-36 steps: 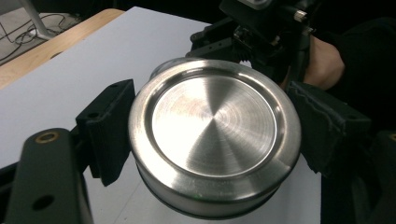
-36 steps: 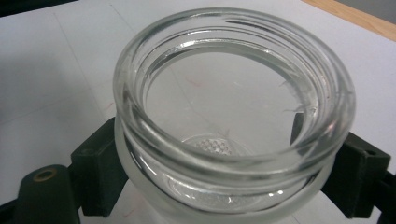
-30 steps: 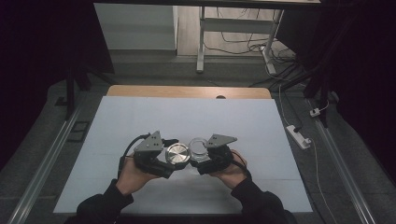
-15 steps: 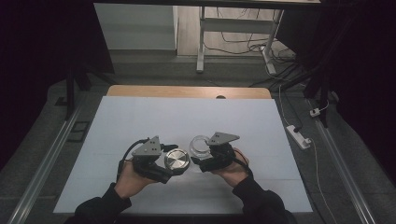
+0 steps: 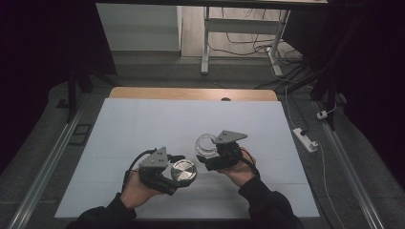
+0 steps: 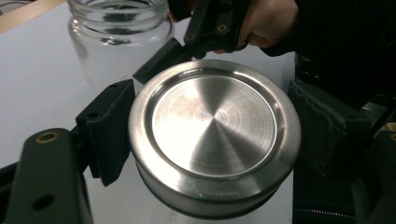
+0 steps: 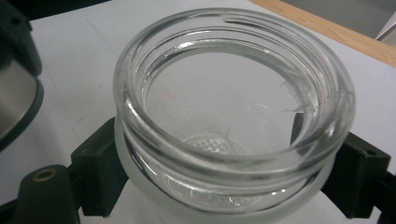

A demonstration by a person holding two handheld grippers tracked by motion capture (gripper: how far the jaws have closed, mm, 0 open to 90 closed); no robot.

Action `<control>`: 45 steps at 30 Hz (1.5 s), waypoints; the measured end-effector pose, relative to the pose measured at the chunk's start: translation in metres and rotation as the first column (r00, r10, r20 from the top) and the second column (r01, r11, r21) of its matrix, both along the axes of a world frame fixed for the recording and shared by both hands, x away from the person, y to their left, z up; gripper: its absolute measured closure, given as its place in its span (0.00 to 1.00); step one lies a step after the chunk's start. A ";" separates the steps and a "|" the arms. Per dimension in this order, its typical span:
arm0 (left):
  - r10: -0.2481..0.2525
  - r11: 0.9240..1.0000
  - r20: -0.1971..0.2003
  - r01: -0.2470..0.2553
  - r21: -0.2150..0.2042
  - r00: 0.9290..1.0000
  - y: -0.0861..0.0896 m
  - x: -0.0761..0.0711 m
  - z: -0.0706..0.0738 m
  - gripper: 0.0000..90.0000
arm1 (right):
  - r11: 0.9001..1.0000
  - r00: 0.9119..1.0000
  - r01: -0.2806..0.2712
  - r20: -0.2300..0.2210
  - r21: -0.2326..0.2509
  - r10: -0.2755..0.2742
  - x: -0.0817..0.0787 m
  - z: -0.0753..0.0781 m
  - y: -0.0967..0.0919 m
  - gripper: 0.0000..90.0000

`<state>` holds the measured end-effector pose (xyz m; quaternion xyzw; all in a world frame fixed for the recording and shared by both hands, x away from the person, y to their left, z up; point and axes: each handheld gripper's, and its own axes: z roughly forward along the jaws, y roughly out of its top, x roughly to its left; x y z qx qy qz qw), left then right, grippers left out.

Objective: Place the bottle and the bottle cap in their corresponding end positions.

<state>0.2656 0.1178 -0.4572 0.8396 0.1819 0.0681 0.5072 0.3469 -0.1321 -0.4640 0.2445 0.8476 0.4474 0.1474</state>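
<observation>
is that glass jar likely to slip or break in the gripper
The glass jar looks smooth and rigid, so it may slip if the right gripper loosens. Clamped below its rim, it seems secure. Being glass, it would probably crack if dropped on the table.

No readable text, labels, brands, numbers or signs on anything

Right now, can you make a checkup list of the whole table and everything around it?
Surface: white table top, wooden strip at the far edge.
Job's things: metal lid off the glass jar; jar open.
Clutter: nothing seen on the table.
Grippers: left claw shut on the lid; right claw shut on the jar.
Cables: black cable trails from the left claw; loose wires on the floor.
Surroundings: power strip on the floor at right, table legs beyond, dark room.
</observation>
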 end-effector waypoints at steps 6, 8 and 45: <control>-0.001 1.000 0.003 0.001 0.013 1.000 -0.005 -0.004 -0.008 0.22 | 1.000 1.000 -0.003 0.000 -0.001 0.003 0.002 0.000 0.002 0.17; 0.000 1.000 0.001 0.000 0.014 1.000 -0.006 -0.005 -0.010 0.22 | 1.000 1.000 -0.005 -0.002 -0.001 0.005 0.002 0.001 0.003 0.17; 0.067 0.997 -0.035 -0.066 0.037 0.997 -0.027 0.001 -0.057 0.22 | 0.999 0.999 0.037 0.016 -0.015 -0.037 0.055 -0.006 0.035 0.17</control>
